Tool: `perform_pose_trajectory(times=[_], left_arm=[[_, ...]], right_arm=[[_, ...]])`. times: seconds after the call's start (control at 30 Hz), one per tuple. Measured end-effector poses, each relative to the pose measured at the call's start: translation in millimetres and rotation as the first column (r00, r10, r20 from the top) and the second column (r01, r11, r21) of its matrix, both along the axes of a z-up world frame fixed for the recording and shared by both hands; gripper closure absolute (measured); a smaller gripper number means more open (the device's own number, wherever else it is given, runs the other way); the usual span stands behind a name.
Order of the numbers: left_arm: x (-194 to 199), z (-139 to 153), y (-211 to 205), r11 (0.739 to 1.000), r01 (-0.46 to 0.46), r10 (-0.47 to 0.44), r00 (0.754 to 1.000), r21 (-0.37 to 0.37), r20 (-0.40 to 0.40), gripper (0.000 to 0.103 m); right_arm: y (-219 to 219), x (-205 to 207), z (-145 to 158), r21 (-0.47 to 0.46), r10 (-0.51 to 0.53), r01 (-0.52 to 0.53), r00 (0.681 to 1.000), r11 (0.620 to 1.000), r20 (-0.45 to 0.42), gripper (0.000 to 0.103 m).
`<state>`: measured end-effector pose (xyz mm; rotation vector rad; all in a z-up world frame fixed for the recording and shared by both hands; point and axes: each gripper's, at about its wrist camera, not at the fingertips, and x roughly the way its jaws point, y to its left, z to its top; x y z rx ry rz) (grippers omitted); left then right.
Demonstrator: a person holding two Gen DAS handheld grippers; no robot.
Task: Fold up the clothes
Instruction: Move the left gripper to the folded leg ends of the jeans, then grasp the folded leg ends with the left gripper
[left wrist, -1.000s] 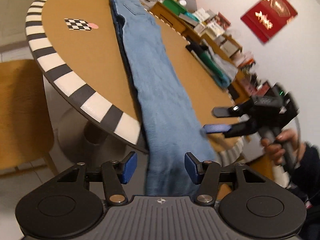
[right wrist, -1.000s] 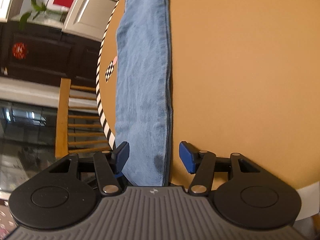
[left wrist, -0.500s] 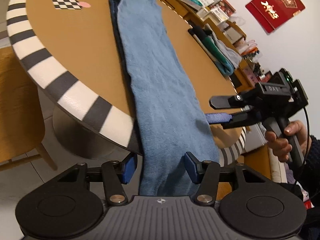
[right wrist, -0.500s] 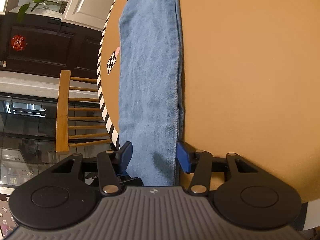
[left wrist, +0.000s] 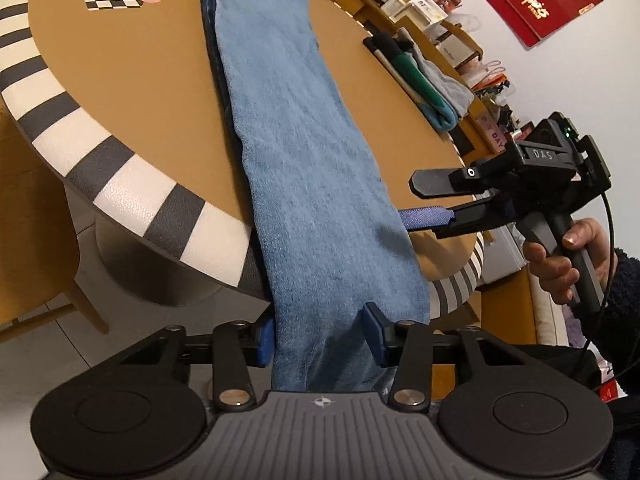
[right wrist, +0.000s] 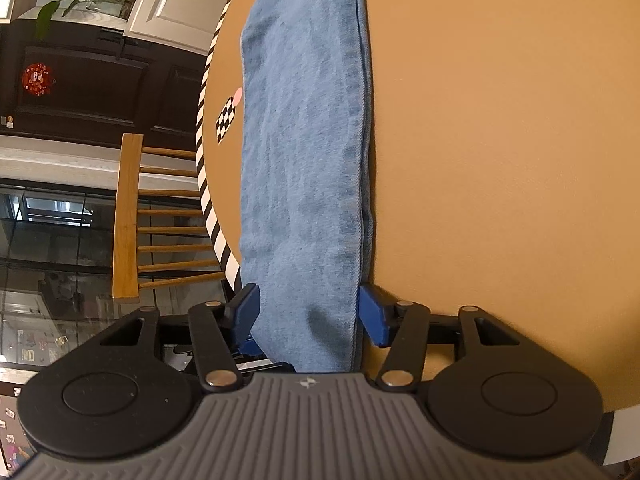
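As both grippers straddle the hem — jeans not yet pinched.
Left gripper (left wrist: 318, 334): jaws have just narrowed around the jeans (left wrist: 296, 152), cloth between the pads, left pad at the fabric edge, right pad not clearly pressing; sits lower and nearer the hanging leg end than a second ago. Right gripper (right wrist: 308, 312): jaws just reopened a little, half-wide, astride the same leg end at the table (right wrist: 500, 160) rim — no squeeze seen. Jeans lie lengthwise across the table, leg end draped over the edge. Judged: grasp under way, fold-over to follow.
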<state>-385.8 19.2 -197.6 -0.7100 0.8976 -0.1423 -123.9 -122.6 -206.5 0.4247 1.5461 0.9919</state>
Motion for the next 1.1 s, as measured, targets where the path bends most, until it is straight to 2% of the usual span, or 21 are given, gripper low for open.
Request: perform_pose_trajectory(times=[0.13, 0.2, 0.27, 0.47, 0.67, 0.8, 0.93, 1.0, 1.1], left_arm=[[-1.7, 9.3, -0.1, 1.0, 0.015, -0.014, 1.0, 0.026, -0.028, 0.07], [0.0, 15.9, -2.5, 0.997, 0.039, -0.035, 0.998, 0.065, -0.048, 0.081], [2.0, 23.5, -5.2, 0.992, 0.068, -0.061, 0.996, 0.109, -0.065, 0.086], [3.7, 42.3, -7.5, 0.984, 0.099, -0.088, 0.993, 0.145, -0.084, 0.092], [2.6, 63.0, -6.2, 0.984, 0.093, -0.086, 0.995, 0.153, -0.055, 0.095], [6.7, 75.0, -9.1, 0.982, 0.092, -0.084, 0.995, 0.167, -0.053, 0.095], [7.7, 75.7, 3.2, 1.0, -0.005, 0.006, 0.998, 0.012, -0.061, 0.096], [4.9, 74.6, 11.9, 0.994, -0.048, 0.045, 0.998, -0.095, -0.033, 0.096], [6.6, 76.8, 19.9, 0.978, -0.091, 0.088, 0.996, -0.19, -0.026, 0.096]], right_arm=[[0.4, -1.4, 1.8, -0.002, 0.003, -0.003, 1.0, 1.0, 0.006, 0.043], [0.5, -1.9, 2.6, -0.004, 0.003, -0.003, 1.0, 1.0, 0.009, 0.042], [0.1, -2.0, 3.2, -0.004, 0.001, -0.001, 1.0, 1.0, 0.009, 0.041], [0.3, -3.9, 4.6, -0.006, -0.005, 0.005, 1.0, 1.0, 0.012, 0.038], [-1.2, -5.1, 6.5, -0.009, -0.034, 0.035, 0.999, 0.999, 0.023, 0.036], [-8.9, -4.7, 16.3, -0.03, -0.06, 0.062, 0.995, 0.998, 0.086, 0.031], [-31.7, -2.1, 21.8, 0.066, -0.132, 0.129, 0.99, 0.99, 0.054, 0.027], [-45.0, -2.9, 19.2, 0.118, -0.164, 0.161, 0.986, 0.98, 0.014, 0.025], [-59.6, -5.4, 10.3, 0.134, -0.188, 0.188, 0.982, 0.973, -0.011, 0.023]])
